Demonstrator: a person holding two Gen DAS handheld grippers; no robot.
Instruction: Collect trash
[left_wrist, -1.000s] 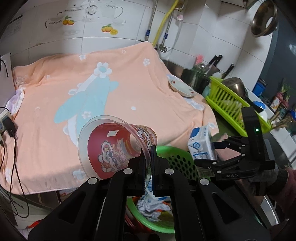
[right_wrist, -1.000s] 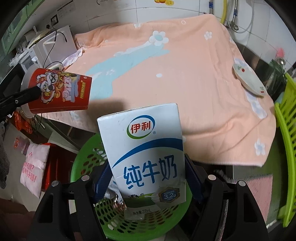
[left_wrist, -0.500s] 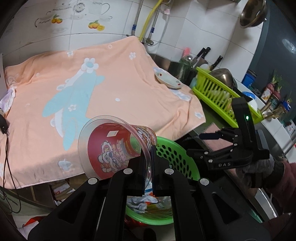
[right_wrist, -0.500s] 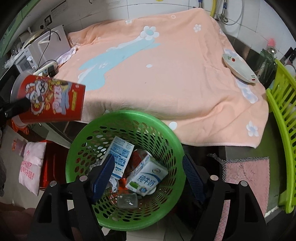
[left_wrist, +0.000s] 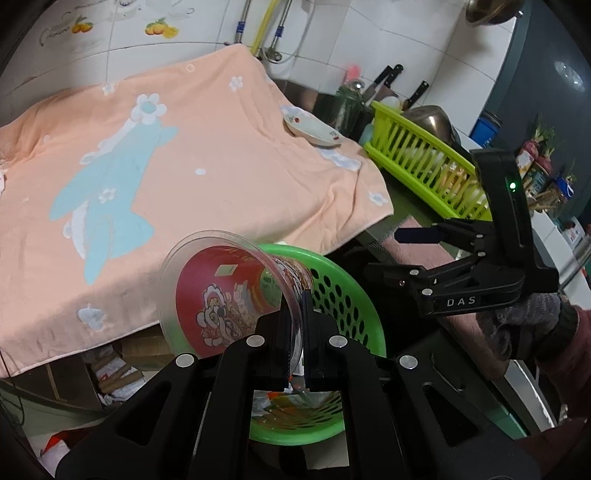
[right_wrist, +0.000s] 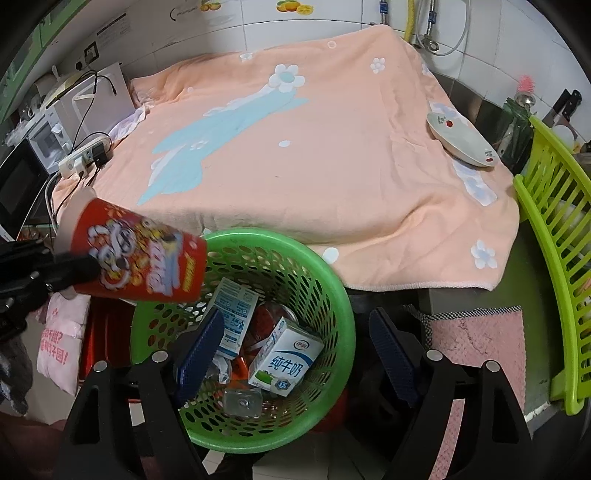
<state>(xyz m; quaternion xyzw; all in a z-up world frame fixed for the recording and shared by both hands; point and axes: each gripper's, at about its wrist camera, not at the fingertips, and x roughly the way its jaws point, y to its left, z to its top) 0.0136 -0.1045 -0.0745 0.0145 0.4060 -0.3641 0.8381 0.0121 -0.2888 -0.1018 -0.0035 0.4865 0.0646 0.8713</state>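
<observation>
My left gripper (left_wrist: 294, 343) is shut on the rim of a red printed cup (left_wrist: 236, 295), held on its side over the left edge of the green mesh basket (left_wrist: 354, 306). The cup also shows in the right wrist view (right_wrist: 144, 258), above the basket's rim (right_wrist: 332, 284). My right gripper (right_wrist: 295, 343) is open and empty above the basket; it also shows in the left wrist view (left_wrist: 391, 254). Inside the basket lie a white and blue milk carton (right_wrist: 286, 363), a second carton (right_wrist: 236, 314) and other scraps.
A peach towel (right_wrist: 314, 147) covers the counter behind the basket, with a white dish (right_wrist: 461, 140) at its right edge. A lime dish rack (right_wrist: 554, 236) stands at the right. A microwave and power strip (right_wrist: 85, 158) sit at the left.
My right gripper opened and let the milk carton fall into the basket. My left gripper has carried the red cup over the basket's edge.
</observation>
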